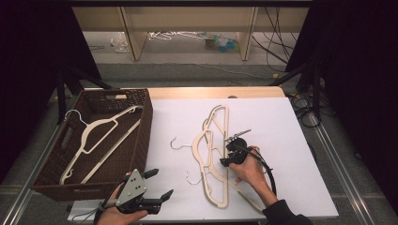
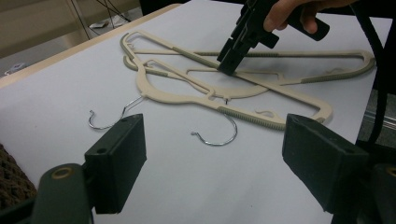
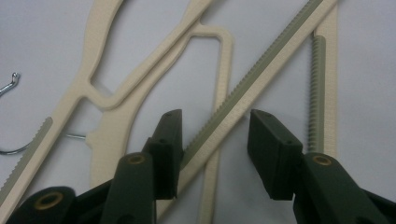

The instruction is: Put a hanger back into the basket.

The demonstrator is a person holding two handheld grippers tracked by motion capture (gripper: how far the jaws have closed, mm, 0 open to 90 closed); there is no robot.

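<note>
Right hand-held gripper [image 3: 212,154] jaws straddle ribbed bar of top hanger [image 3: 261,79], not yet clamped; centre bar, clamp squarely. Left hand-held gripper [image 1: 158,186] released, idle.

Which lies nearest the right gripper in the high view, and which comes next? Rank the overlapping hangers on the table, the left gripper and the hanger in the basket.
From the right gripper:
1. Overlapping hangers: directly under it, one bar between its jaws.
2. Left gripper: at the table's near edge.
3. Hanger in the basket: far left.
</note>
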